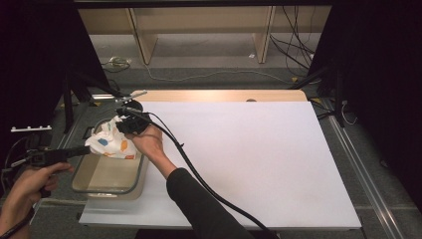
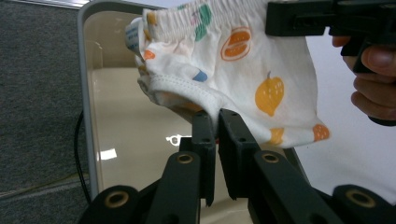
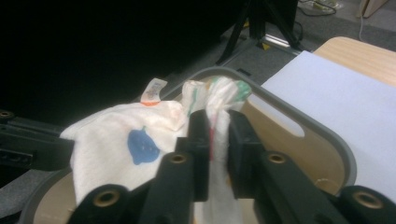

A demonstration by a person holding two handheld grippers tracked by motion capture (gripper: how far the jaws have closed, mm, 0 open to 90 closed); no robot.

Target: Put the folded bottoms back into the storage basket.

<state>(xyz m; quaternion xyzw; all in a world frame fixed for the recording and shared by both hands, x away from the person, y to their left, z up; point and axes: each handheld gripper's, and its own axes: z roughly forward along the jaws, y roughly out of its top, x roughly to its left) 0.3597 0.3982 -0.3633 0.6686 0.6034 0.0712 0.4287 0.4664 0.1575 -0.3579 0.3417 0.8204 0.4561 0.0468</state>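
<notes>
A small white garment (image 1: 112,144) printed with orange fruit and blue shapes hangs over a grey-rimmed tub (image 1: 107,190) at the table's left edge. My left gripper (image 1: 88,148) reaches in from the left and is shut on the garment's stitched lower hem (image 2: 187,88). In the left gripper view the jaws of the left gripper (image 2: 215,116) pinch that hem. My right gripper (image 1: 122,124) holds the garment's upper, gathered edge. In the right gripper view the bunched cloth (image 3: 217,102) fills the narrow gap between the jaws of the right gripper (image 3: 215,119). The garment is stretched between both grippers above the tub.
A large white sheet (image 1: 259,159) covers most of the wooden table (image 1: 219,95). The tub's beige inside (image 2: 135,126) lies below the garment. Tripod legs (image 1: 67,99) and cables stand on the floor to the left and behind the table.
</notes>
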